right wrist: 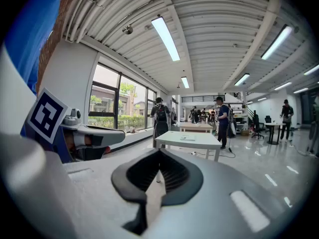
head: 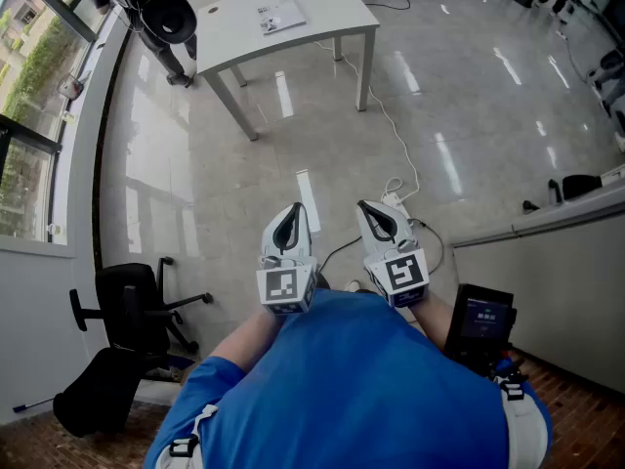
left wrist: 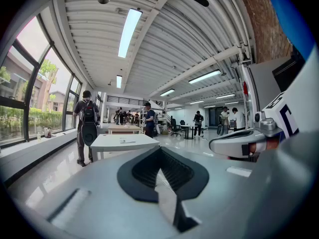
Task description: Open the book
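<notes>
The book (head: 281, 16) is a thin pale booklet lying flat on a white table (head: 332, 13) far across the floor. In the left gripper view the book (left wrist: 127, 141) lies shut on the table (left wrist: 112, 144), and the right gripper view shows the same book (right wrist: 187, 138) and table (right wrist: 199, 142). My left gripper (head: 290, 215) and right gripper (head: 375, 213) are held side by side close to my chest, well short of the table. Both are shut with nothing between the jaws, as the left gripper (left wrist: 159, 176) and right gripper (right wrist: 158, 177) show close up.
A person with a dark backpack (head: 166, 16) stands at the table's left end. A black office chair (head: 137, 309) is at my left by the window wall. A white cable (head: 400, 145) and power strip (head: 395, 201) lie on the floor ahead. A low partition (head: 547, 225) stands at the right.
</notes>
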Demonstrator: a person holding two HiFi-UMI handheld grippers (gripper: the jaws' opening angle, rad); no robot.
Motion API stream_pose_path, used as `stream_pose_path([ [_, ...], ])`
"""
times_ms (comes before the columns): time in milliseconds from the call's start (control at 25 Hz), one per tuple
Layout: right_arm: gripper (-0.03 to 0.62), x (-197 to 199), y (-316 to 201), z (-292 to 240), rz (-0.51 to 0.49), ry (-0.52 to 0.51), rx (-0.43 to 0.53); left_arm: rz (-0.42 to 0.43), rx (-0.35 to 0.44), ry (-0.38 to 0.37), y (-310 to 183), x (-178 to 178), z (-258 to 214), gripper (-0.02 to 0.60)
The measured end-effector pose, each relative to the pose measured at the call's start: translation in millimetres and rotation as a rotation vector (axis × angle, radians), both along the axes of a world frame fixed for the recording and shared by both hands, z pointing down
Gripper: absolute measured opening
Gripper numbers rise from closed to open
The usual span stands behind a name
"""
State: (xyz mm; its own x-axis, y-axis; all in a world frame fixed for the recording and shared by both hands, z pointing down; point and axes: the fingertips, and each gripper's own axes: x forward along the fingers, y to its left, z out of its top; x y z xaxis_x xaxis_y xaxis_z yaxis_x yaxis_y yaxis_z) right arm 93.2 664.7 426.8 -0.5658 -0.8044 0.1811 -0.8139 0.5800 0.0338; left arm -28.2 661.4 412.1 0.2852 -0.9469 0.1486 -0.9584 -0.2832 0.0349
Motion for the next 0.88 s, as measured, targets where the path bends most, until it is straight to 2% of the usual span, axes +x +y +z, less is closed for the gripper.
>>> stream_pose_path([
  [120,0.003,4,-2,3,0.004,-0.005,-0.018,-0.002,-0.009,-0.025,-3,1,2,0.006],
  [400,0.003,-1,-36,10,0.011,-0.006,-0.036,0.006,-0.016,-0.023,-41,-3,9,0.006],
  [720,0.003,-36,-109,10,0.021,0.018,-0.048,0.012,-0.022,0.005,-115,-40,9,0.006],
  [880,0.003,-64,-152,5,0.043,0.024,-0.044,0.047,-0.017,0.010,-158,-64,5,0.006],
])
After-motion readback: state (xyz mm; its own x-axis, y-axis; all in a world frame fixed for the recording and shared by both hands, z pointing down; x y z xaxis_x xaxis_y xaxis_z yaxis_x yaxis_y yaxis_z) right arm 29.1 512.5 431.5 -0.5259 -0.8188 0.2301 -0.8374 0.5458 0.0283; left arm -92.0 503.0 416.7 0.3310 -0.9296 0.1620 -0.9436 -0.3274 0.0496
